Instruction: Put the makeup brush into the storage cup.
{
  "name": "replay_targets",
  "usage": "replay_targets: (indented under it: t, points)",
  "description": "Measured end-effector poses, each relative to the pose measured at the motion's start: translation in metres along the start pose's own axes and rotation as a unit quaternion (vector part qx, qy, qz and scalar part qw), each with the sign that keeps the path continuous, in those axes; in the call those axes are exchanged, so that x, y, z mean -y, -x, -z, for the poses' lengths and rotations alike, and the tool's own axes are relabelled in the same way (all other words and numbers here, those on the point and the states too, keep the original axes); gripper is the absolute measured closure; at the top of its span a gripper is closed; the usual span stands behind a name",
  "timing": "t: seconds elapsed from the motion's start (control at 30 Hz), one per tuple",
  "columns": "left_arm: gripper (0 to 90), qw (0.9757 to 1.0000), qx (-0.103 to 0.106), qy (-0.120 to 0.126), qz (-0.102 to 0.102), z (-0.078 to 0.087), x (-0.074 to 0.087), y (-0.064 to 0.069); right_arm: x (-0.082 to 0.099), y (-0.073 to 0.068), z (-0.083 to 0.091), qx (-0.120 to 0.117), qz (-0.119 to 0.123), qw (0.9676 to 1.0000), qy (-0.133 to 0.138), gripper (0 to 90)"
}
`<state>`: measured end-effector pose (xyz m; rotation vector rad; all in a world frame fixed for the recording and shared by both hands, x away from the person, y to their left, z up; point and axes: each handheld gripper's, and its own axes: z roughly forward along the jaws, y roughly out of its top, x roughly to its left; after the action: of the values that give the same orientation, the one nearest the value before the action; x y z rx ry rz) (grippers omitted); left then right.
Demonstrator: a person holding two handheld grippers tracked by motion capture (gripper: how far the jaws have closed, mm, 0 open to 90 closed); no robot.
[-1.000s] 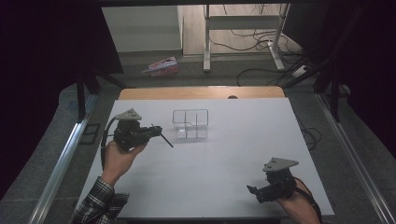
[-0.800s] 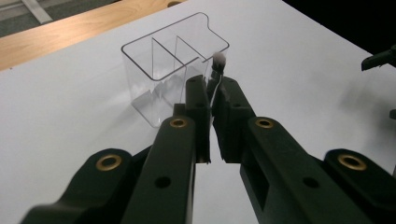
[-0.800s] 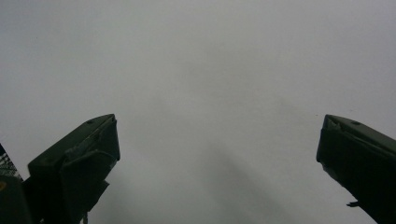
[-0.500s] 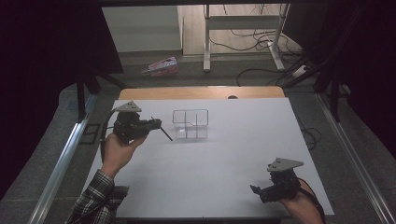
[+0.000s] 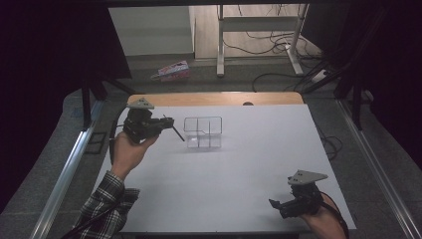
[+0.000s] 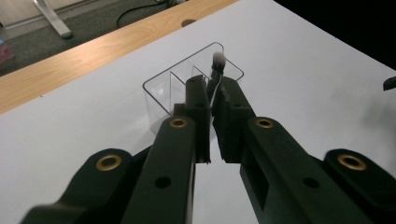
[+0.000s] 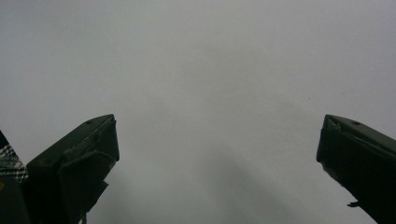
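Note:
A clear plastic organizer (image 5: 203, 132) with several compartments stands on the far middle of the white table (image 5: 239, 169). Just left of it, my left gripper (image 5: 168, 121) is held above the table, shut on a thin black stick (image 5: 178, 134) that slants down toward the organizer. In the left gripper view the jaws (image 6: 211, 88) pinch the stick (image 6: 215, 77), and its pale fuzzy tip hangs over the organizer (image 6: 163, 88). My right gripper (image 5: 279, 205) rests low at the near right, open with nothing between its fingers (image 7: 77, 158).
A bare wooden strip (image 5: 214, 98) runs along the table's far edge. On the floor beyond lie a pink package (image 5: 171, 70), cables and desk legs. Metal rails (image 5: 69, 164) flank the table on both sides.
My left hand has lifted and moved toward the organizer with the stick still gripped. The right gripper has stayed where it was.

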<state>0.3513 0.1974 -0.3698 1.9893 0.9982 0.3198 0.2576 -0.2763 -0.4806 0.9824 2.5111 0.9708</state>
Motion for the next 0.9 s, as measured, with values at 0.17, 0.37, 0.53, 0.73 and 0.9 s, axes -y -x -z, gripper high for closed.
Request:
replay_targets:
  t: [0.17,0.37,0.53,0.73,0.9]
  points:
    - [85.2,1.0,-0.005,0.001,-0.002,-0.001,-0.006,-0.002,0.002,0.002,0.002,-0.006,-0.009,0.9999,0.009,0.0]
    - [85.2,0.9999,-0.01,0.0,-0.001,-0.003,-0.012,-0.004,0.003,0.001,0.001,-0.008,-0.008,0.9999,0.007,0.0]
    - [85.2,0.9999,-0.013,-0.001,0.0,-0.005,-0.016,-0.006,0.003,0.002,0.002,-0.009,-0.01,0.9999,0.01,0.0]
    - [85.2,0.9998,-0.018,-0.003,-0.003,-0.01,-0.022,-0.007,0.003,0.001,0.001,-0.01,-0.008,0.9999,0.006,0.0]
    - [85.2,0.9998,-0.021,-0.003,-0.001,-0.013,-0.025,-0.008,0.003,0.001,0.001,-0.01,-0.008,0.9999,0.006,0.0]
